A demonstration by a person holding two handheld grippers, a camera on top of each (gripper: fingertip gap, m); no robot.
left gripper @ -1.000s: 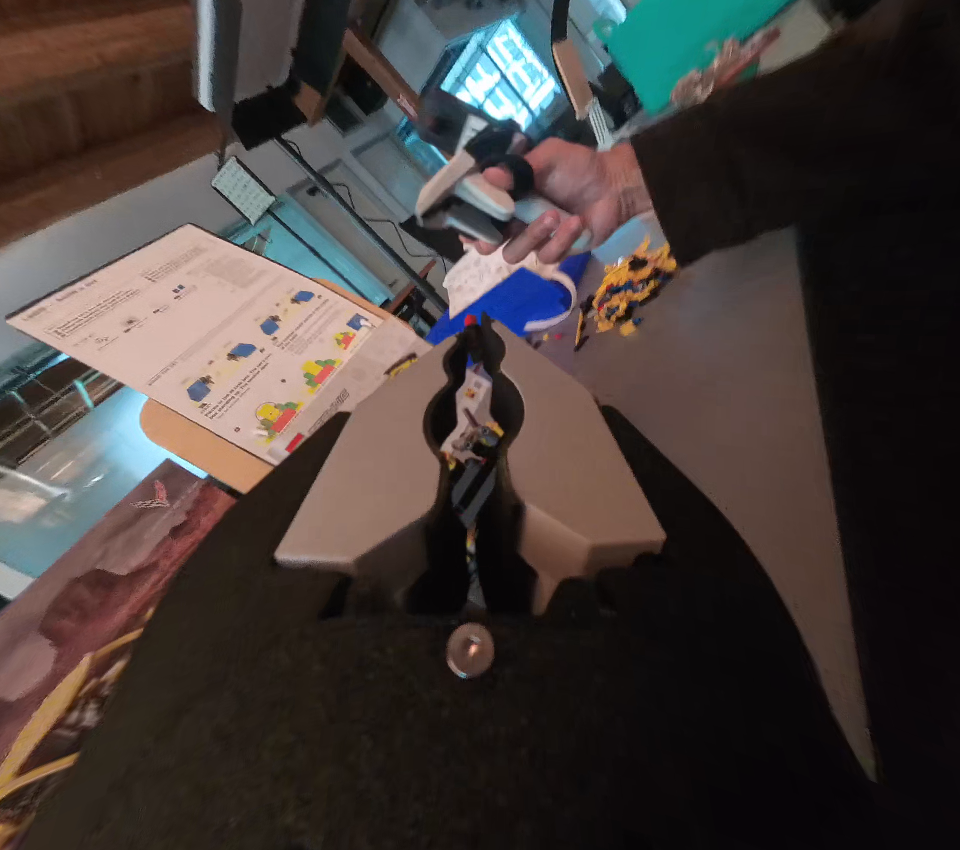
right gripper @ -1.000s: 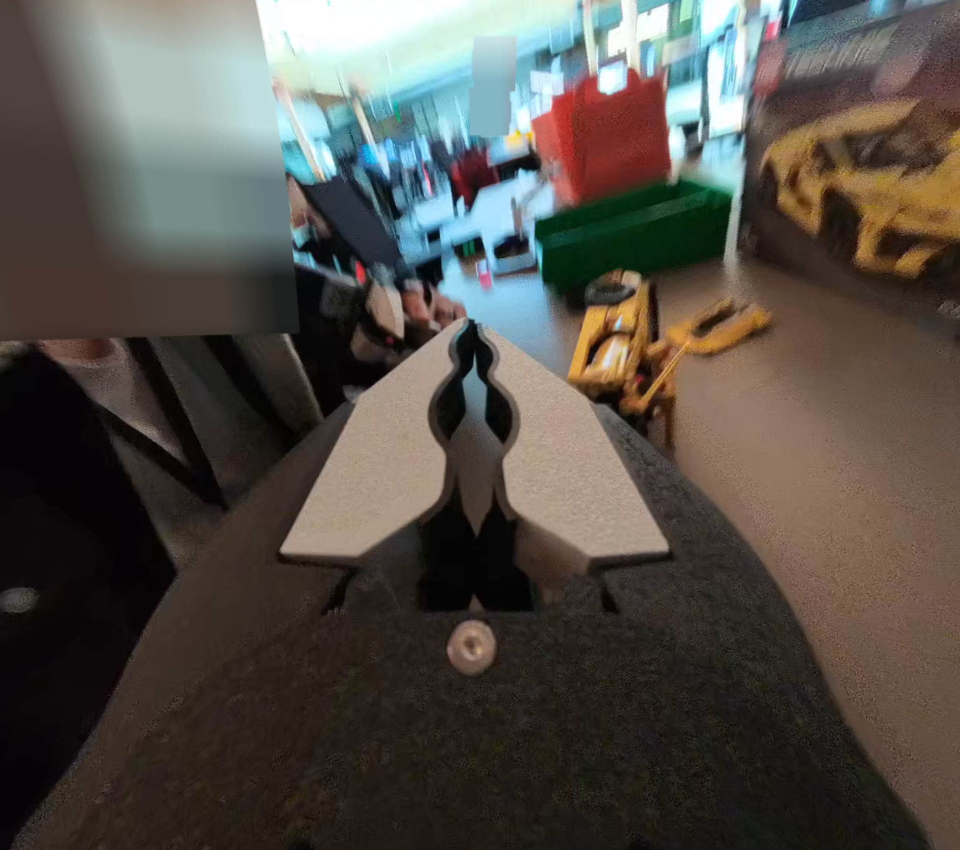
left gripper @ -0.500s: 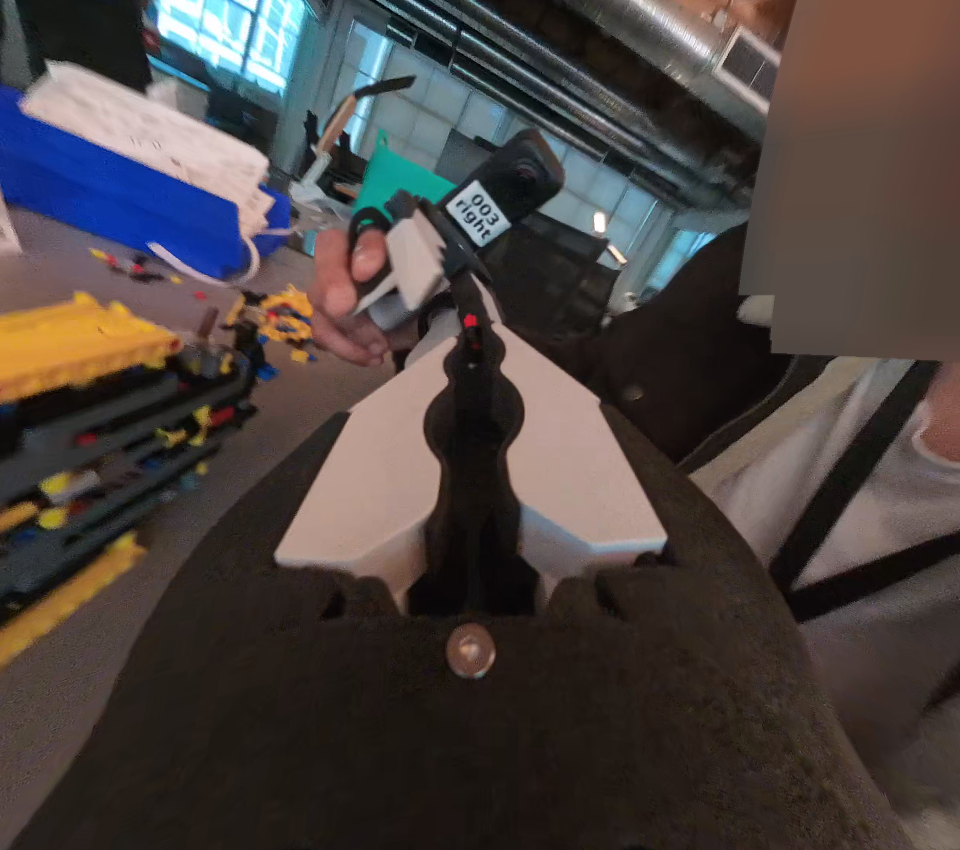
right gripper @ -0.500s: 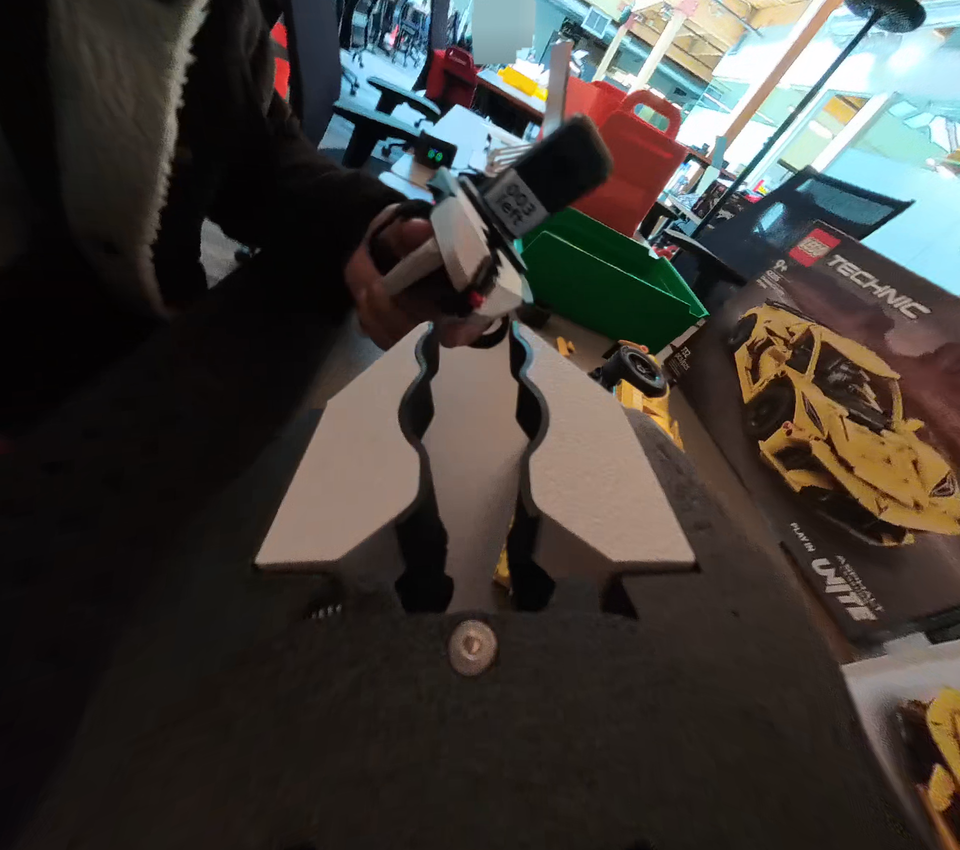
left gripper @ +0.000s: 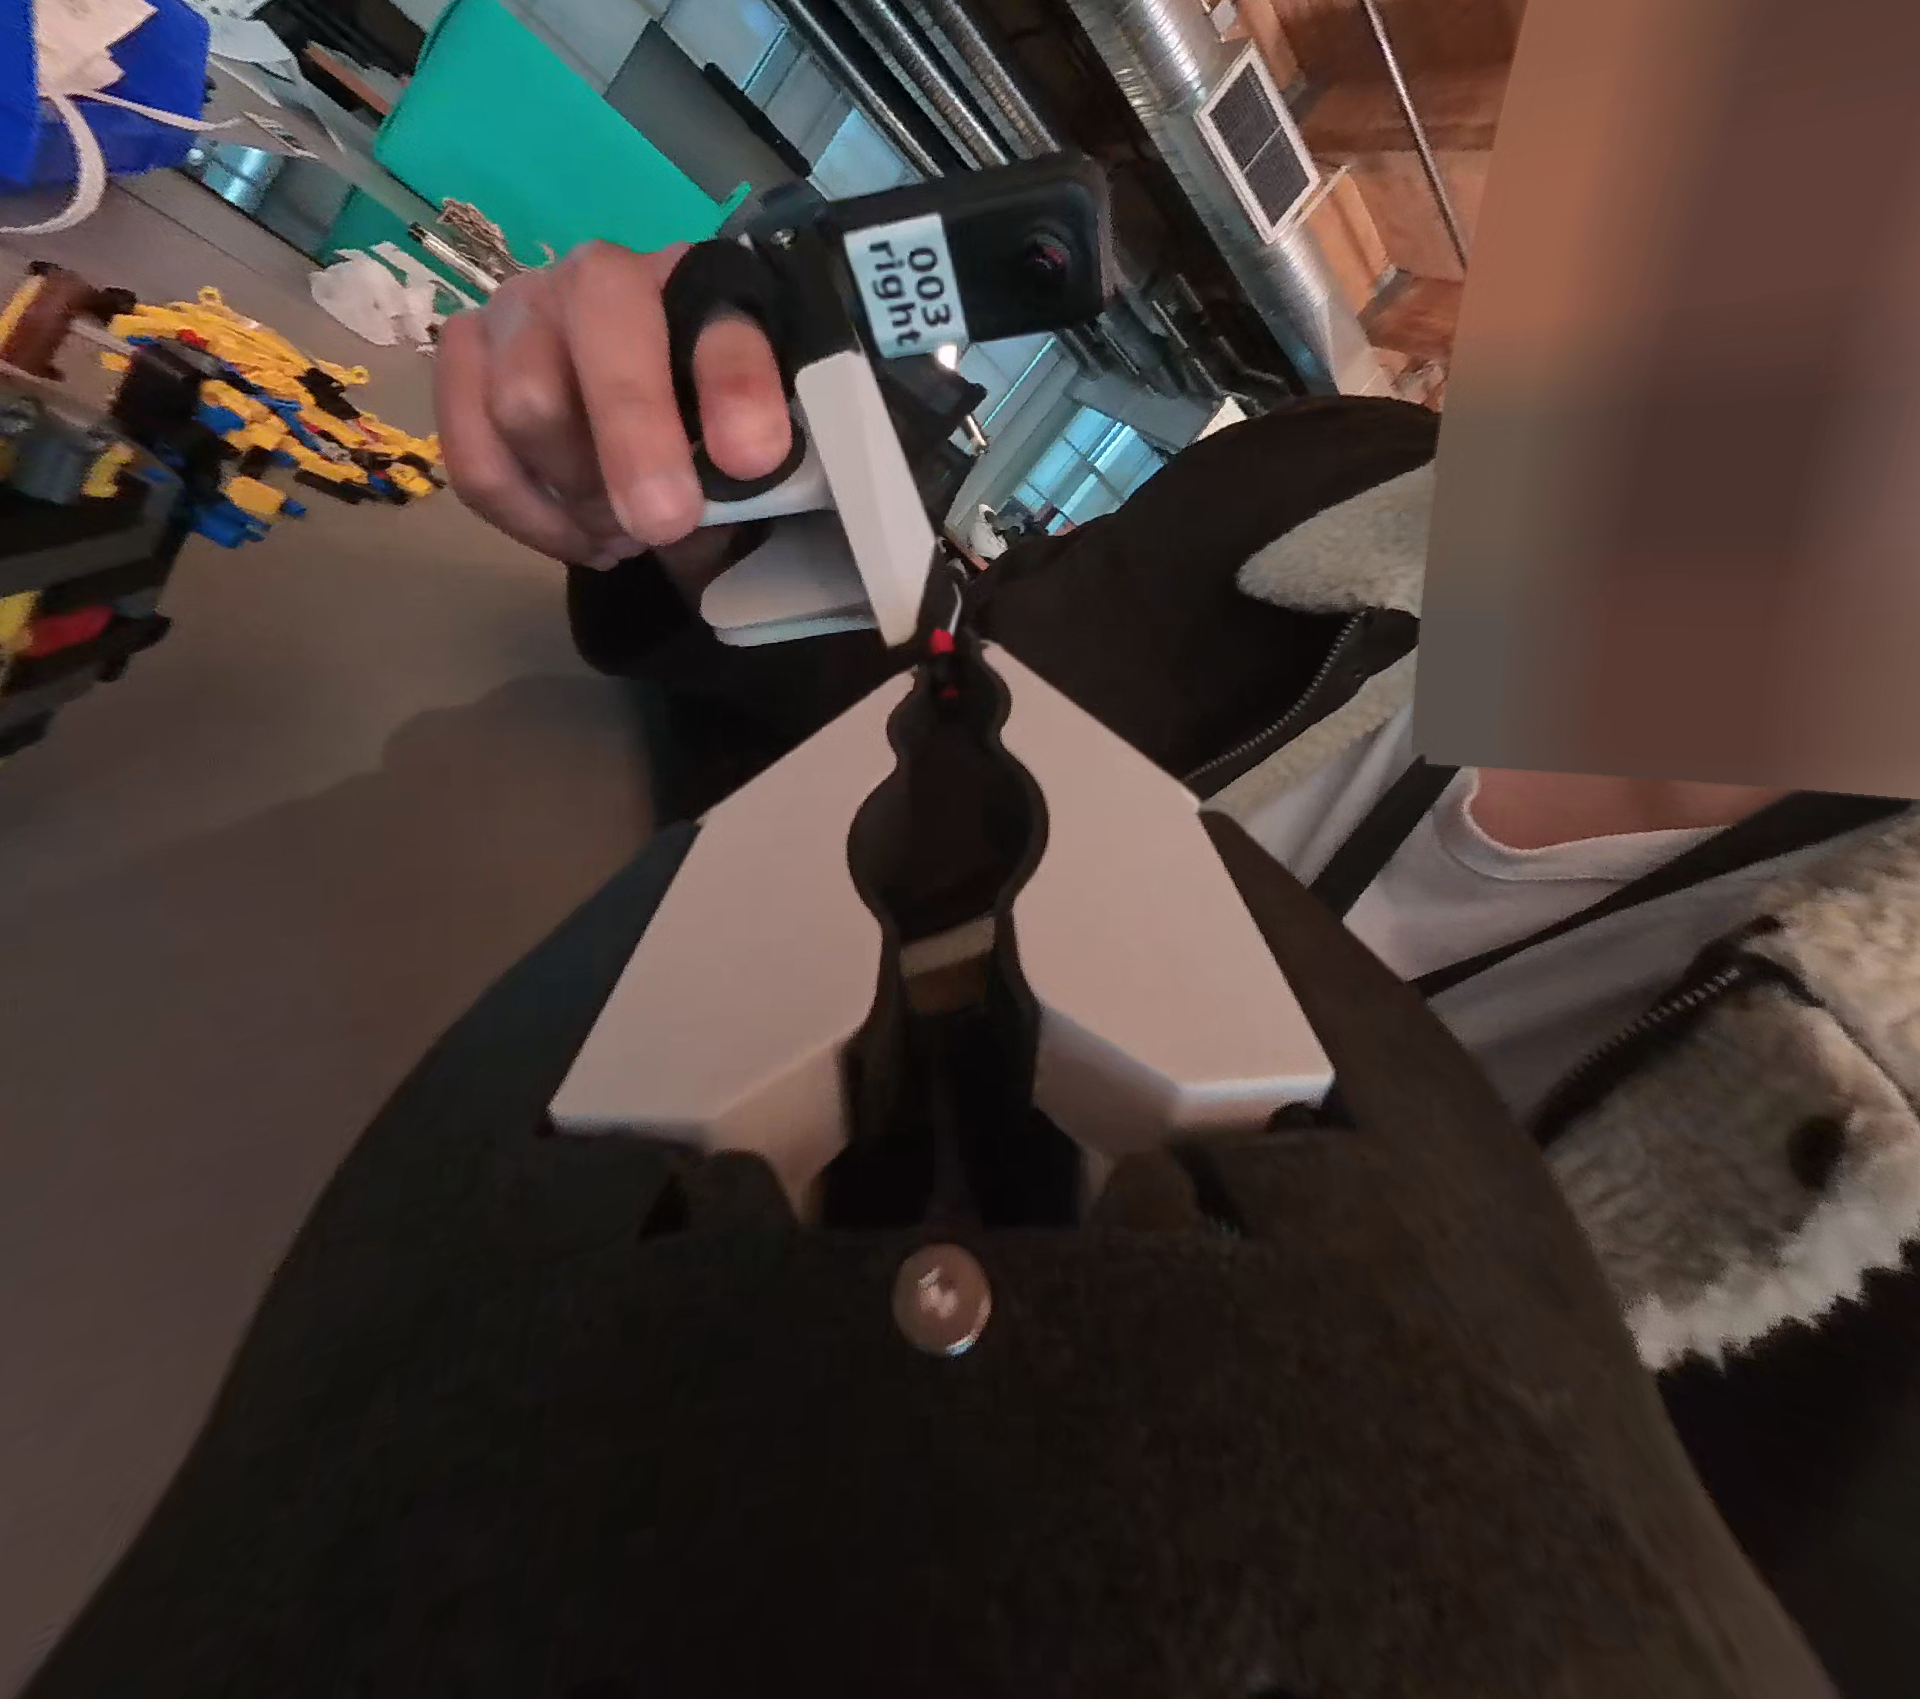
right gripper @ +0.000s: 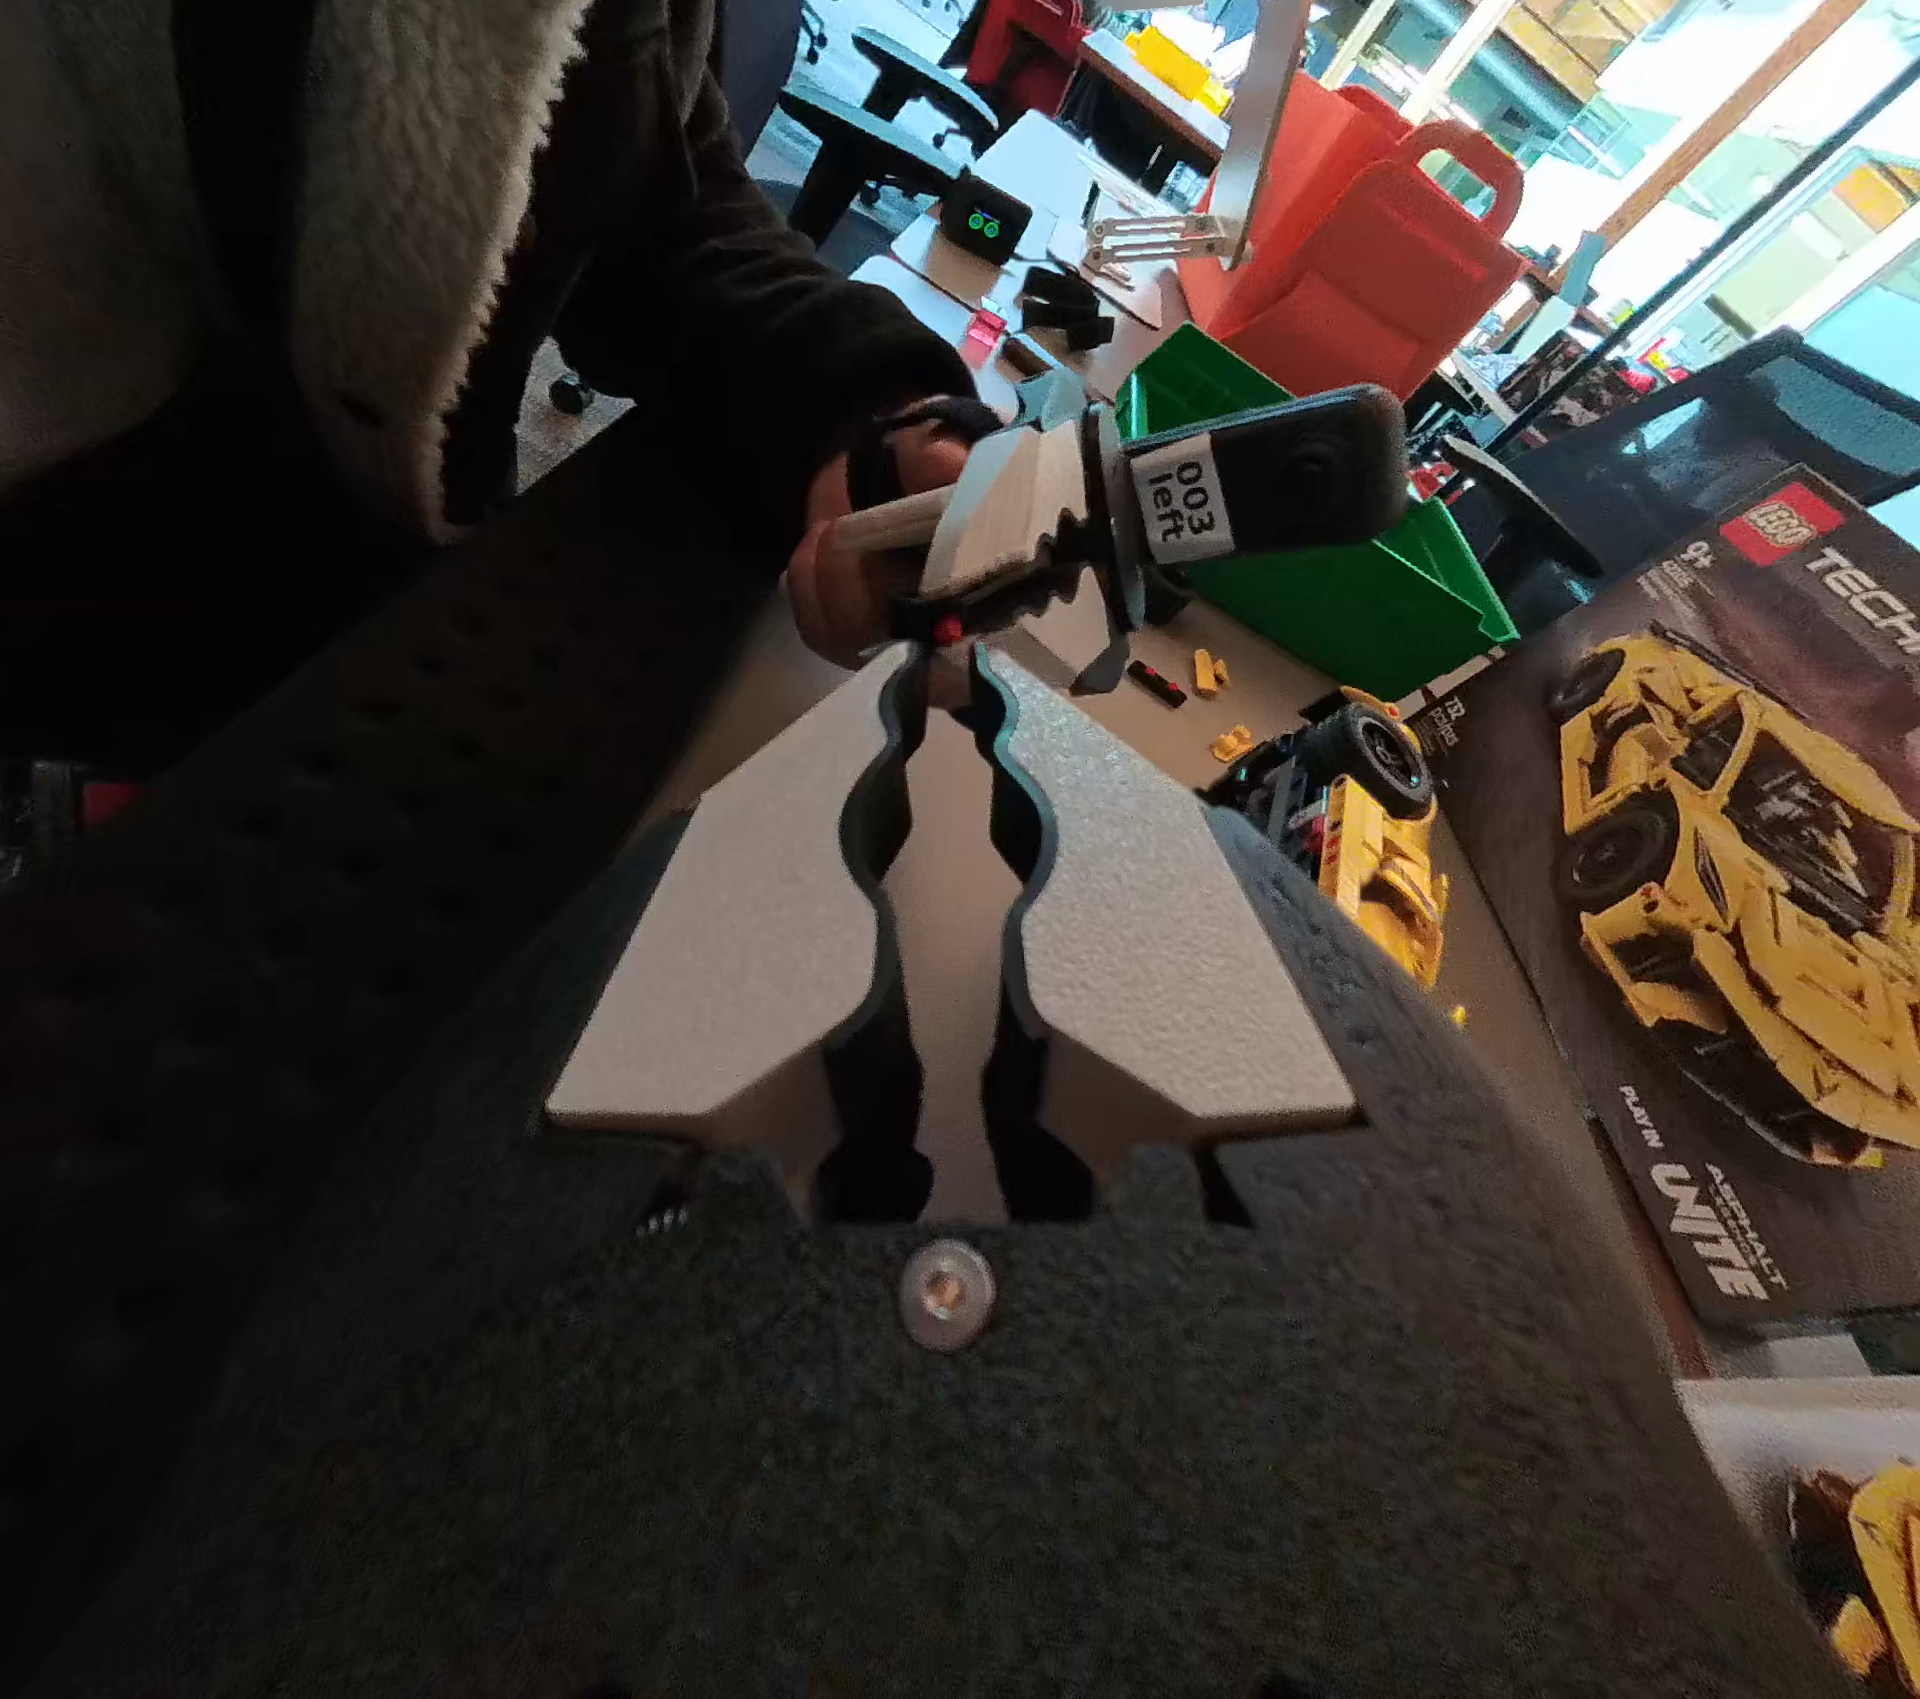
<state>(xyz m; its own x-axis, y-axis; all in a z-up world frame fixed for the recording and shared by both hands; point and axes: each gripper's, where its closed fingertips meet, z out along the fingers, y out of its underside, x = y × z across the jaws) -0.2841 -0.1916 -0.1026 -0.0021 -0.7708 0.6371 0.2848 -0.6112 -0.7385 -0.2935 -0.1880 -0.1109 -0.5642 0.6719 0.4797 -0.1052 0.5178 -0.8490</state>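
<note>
My left gripper (left gripper: 940, 678) is shut on a small black brick piece (left gripper: 941, 668) with red pins that pokes out past its fingertips. It is held in the air in front of a person's dark jacket. My right gripper (left gripper: 928, 626) comes in from above, tip to tip with the left. Its fingertips (right gripper: 902, 675) stand close together around the outer red pin (right gripper: 945, 631) and press on it. In the right wrist view my left gripper (right gripper: 920, 615) comes in from the upper right with the black piece (right gripper: 906, 619) at its tips.
A partly built yellow and black brick car (right gripper: 1371, 818) lies on the grey table beside a box with a yellow car picture (right gripper: 1714, 870). A green bin (right gripper: 1351, 600) and a red bin (right gripper: 1351, 267) stand behind. Loose yellow pieces (left gripper: 281, 423) and a teal bin (left gripper: 540, 163) lie at the left. Left and right tips are no more than a few centimetres apart.
Both grippers swung up from the table to face each other. The right gripper's fingers opened wide, then came close together at the red pin of the piece in the left gripper.
</note>
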